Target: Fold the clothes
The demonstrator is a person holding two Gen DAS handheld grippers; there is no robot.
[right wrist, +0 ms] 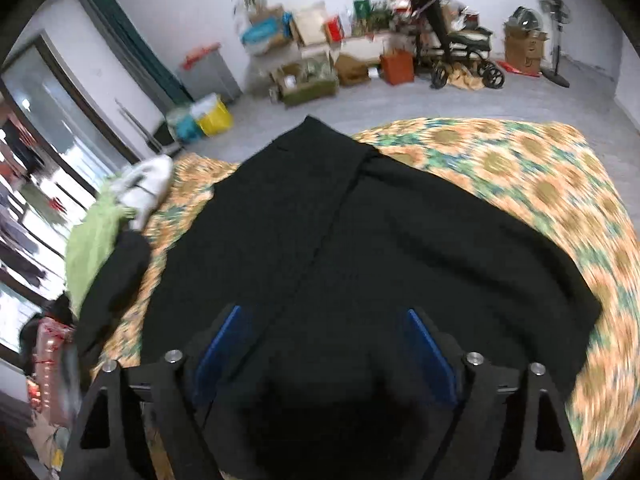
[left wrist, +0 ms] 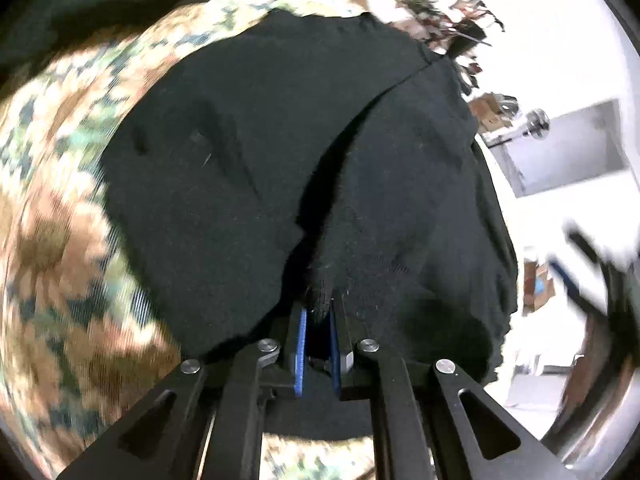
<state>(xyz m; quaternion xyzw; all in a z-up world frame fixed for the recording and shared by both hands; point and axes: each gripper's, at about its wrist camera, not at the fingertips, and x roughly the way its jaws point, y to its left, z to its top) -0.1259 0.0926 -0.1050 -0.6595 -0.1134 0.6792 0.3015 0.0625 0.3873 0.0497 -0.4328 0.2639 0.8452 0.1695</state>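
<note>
A black garment (left wrist: 248,152) lies spread on a floral bedspread (left wrist: 52,248), with one panel folded over along a diagonal edge. My left gripper (left wrist: 319,314) has its blue pads (left wrist: 301,344) close together, and a bunched ridge of the black cloth is pinched between them, drawn up from the bed. In the right wrist view the same black garment (right wrist: 400,240) fills the middle. My right gripper (right wrist: 326,320) hovers over its near part with the blue pads (right wrist: 430,354) far apart and nothing gripped between them.
At the bedspread's (right wrist: 520,160) left edge lie a green cloth (right wrist: 90,240), a white cloth (right wrist: 146,184) and a dark cloth (right wrist: 116,280). Boxes (right wrist: 312,60), a wheeled walker (right wrist: 460,48) and a standing fan (right wrist: 554,28) line the far wall across grey floor.
</note>
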